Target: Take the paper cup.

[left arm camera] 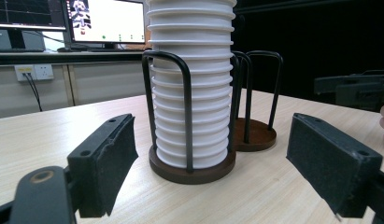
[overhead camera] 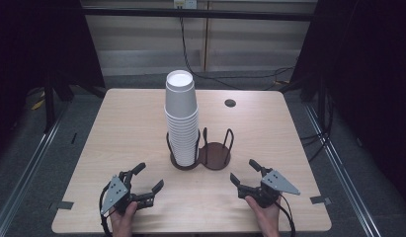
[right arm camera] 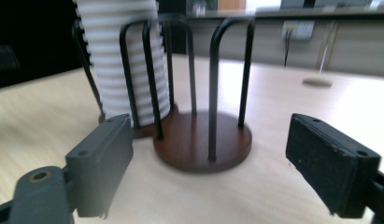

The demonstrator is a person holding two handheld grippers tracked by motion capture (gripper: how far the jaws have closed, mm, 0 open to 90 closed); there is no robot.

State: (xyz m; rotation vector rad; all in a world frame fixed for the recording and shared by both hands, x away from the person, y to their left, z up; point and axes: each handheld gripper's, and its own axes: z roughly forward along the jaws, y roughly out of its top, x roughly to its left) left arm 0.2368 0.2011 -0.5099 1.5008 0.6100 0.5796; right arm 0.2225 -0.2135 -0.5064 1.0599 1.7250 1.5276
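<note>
Cup stack (overhead camera: 181, 118): upright in the left ring of the holder (overhead camera: 215, 156), table centre.
Right ring: empty, touching at 3 o'clock.
Left gripper (overhead camera: 148, 177): jaws apart, empty — 7 o'clock of the stack.
Right gripper (overhead camera: 243, 171): jaws apart, empty — 5 o'clock.
Advice: probably grip the top cup gently and lift straight up.

Between your two spread-jawed tools, the left tool (overhead camera: 147, 180) and the right tool (overhead camera: 242, 172), the pale wooden desk (overhead camera: 116, 128) lies bare up to the dark brown double cup holder with black wire hoops (overhead camera: 200, 153) at its middle. The tall stack of white paper cups (overhead camera: 181, 116) fills the holder's left ring and blocks passage there. The right ring (right arm camera: 203, 137) is open from above, hemmed by upright hoops.
</note>
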